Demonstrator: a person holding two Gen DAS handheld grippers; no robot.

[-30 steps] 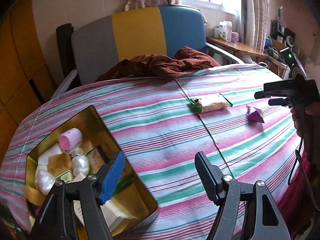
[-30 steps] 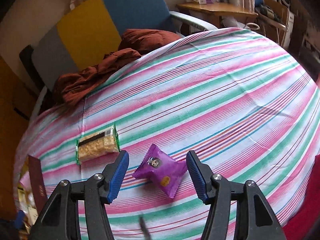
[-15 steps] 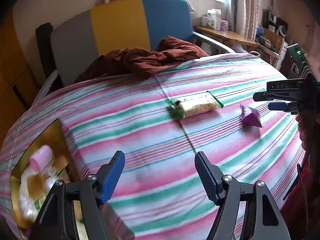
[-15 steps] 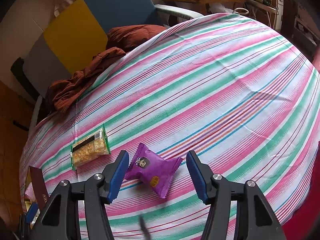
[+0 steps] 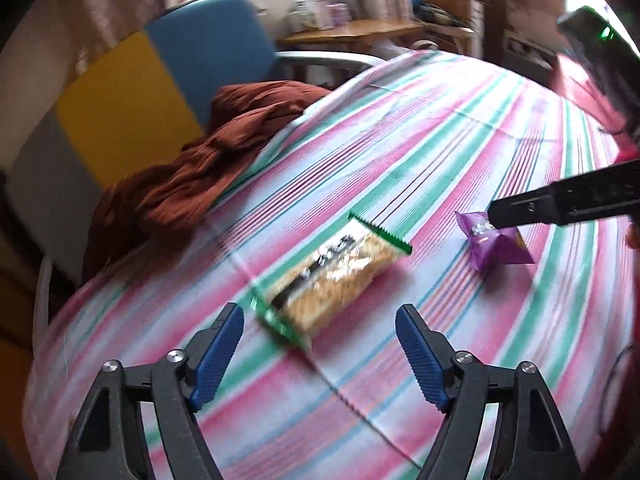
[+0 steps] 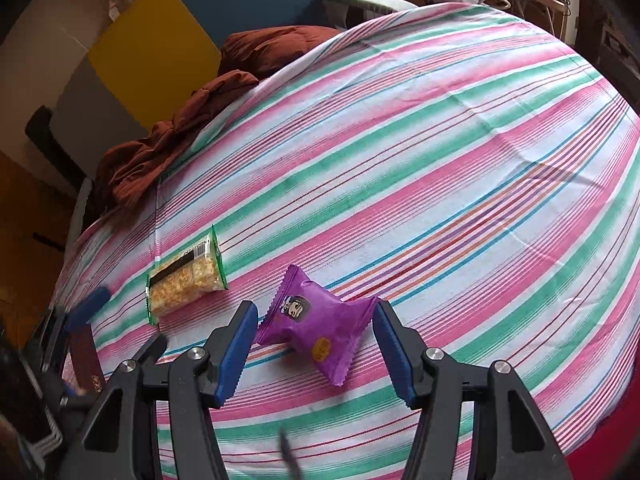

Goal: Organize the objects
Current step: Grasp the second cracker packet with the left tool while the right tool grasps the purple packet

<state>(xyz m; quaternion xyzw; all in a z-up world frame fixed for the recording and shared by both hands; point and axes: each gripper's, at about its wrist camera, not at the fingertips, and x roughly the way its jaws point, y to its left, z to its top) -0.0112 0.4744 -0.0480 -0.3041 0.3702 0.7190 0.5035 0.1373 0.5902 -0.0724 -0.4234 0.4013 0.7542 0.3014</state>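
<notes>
A green-edged cracker packet (image 5: 332, 276) lies on the striped tablecloth, just ahead of my open, empty left gripper (image 5: 320, 332). It also shows in the right wrist view (image 6: 186, 278). A purple snack pouch (image 6: 316, 330) lies between the open jaws of my right gripper (image 6: 314, 334), which is low over the cloth. In the left wrist view the pouch (image 5: 494, 242) sits at the right with the right gripper's finger (image 5: 560, 204) over it. The left gripper's blue pad (image 6: 90, 304) shows at the left of the right wrist view.
A rumpled brown cloth (image 5: 200, 168) lies at the table's far edge in front of a grey, yellow and blue chair (image 5: 160, 76). A dark red booklet (image 6: 84, 356) sits at the table's left edge. A wooden desk (image 5: 360, 32) with clutter stands behind.
My left gripper has swung right, away from the gold tin, and now faces the cracker packet. My right gripper has moved closer, so its jaws now flank the purple pouch.
</notes>
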